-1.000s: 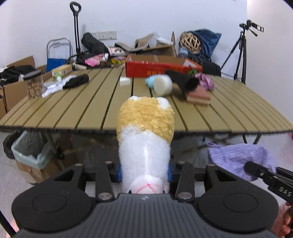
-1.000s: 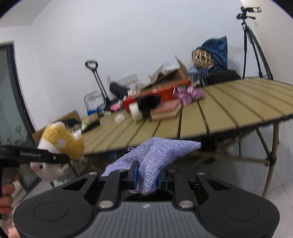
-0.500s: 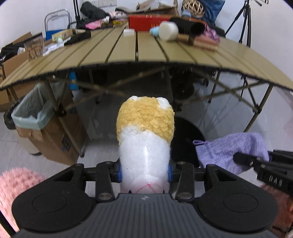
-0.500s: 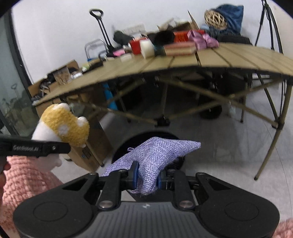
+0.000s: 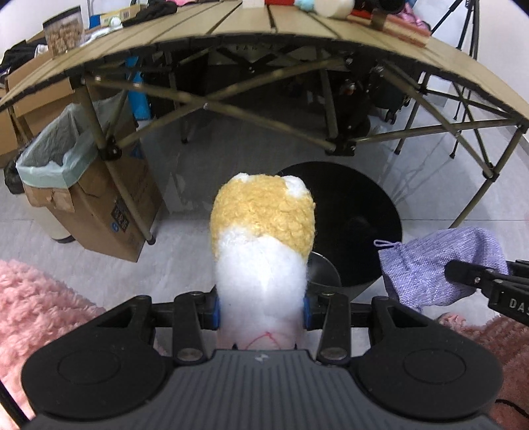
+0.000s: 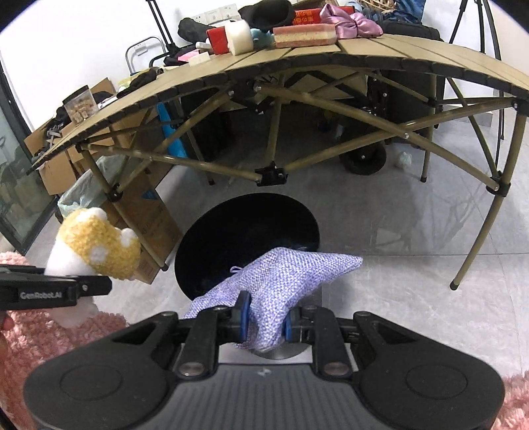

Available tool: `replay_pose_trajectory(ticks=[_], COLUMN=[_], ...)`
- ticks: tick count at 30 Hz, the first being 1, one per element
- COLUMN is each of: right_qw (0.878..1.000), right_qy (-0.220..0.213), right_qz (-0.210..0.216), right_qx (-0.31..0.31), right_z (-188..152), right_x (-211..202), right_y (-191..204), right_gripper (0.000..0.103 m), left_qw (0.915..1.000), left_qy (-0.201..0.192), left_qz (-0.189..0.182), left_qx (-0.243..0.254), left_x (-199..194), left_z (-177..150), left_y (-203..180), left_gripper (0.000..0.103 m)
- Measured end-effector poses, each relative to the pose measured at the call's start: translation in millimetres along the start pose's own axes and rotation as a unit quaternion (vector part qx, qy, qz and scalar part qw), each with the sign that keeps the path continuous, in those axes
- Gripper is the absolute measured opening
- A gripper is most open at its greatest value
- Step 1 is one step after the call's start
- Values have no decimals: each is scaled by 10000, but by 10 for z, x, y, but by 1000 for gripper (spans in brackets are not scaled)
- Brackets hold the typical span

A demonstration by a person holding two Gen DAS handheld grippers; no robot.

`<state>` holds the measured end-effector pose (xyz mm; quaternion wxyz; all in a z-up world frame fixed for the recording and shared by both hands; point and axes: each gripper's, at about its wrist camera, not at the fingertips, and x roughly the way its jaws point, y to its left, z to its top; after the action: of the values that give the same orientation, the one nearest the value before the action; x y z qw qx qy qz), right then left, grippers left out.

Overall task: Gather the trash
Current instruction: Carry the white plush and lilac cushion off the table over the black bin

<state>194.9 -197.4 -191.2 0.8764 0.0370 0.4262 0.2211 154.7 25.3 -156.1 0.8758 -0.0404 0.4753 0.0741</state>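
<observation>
My left gripper (image 5: pixel 261 306) is shut on a white and yellow plush toy (image 5: pixel 263 231), which also shows in the right wrist view (image 6: pixel 96 251). My right gripper (image 6: pixel 264 322) is shut on a purple woven pouch (image 6: pixel 281 278), seen at the right of the left wrist view (image 5: pixel 436 264). Both are held low over a round black bin (image 5: pixel 357 218) on the floor in front of the table; its dark opening lies just beyond the pouch (image 6: pixel 248 235).
A folding slatted table (image 5: pixel 251 23) stands behind the bin with clutter on top. A cardboard box lined with a pale green bag (image 5: pixel 56 149) sits at the left by a table leg (image 5: pixel 122 185). Pink fuzzy sleeves (image 5: pixel 36 304) fill the lower corners.
Both grippers have dropped from table height to below the tabletop and closer to the black bin. Each still holds its item.
</observation>
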Motion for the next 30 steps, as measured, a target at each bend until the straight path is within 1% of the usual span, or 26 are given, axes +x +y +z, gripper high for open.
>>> replay_pose_trajectory(ticks=[4, 9, 13, 17, 22, 27, 30], right_qw=[10000, 9999, 9997, 9994, 9992, 9989, 9985], right_qy=[-9, 100, -32, -175, -268, -200, -143], right_qz=[-4, -40, -53, -111, -152, -153, -148], right_qx=[-60, -132, -226, -261, -271, -385, -505], right_z=[64, 115, 175, 290, 463, 565, 597], right_x=[116, 268, 329, 422, 583, 775, 845], right_y=[32, 59, 97, 115, 127, 170, 211], right_gripper=[18, 19, 18, 19, 19, 19, 19], left_qw=[10000, 9992, 9995, 9995, 9996, 9992, 9994], left_qy=[36, -169, -85, -82, -69, -201, -167], left_qz=[78, 334, 285, 291, 256, 316, 287], left_qx=[-43, 115, 61, 48, -122, -119, -102], left_x=[144, 278, 402, 484, 549, 610, 696], left_z=[44, 136, 218, 299, 419, 624, 716], left_y=[52, 55, 72, 52, 96, 87, 57], left_gripper=[42, 42, 42, 42, 42, 42, 42])
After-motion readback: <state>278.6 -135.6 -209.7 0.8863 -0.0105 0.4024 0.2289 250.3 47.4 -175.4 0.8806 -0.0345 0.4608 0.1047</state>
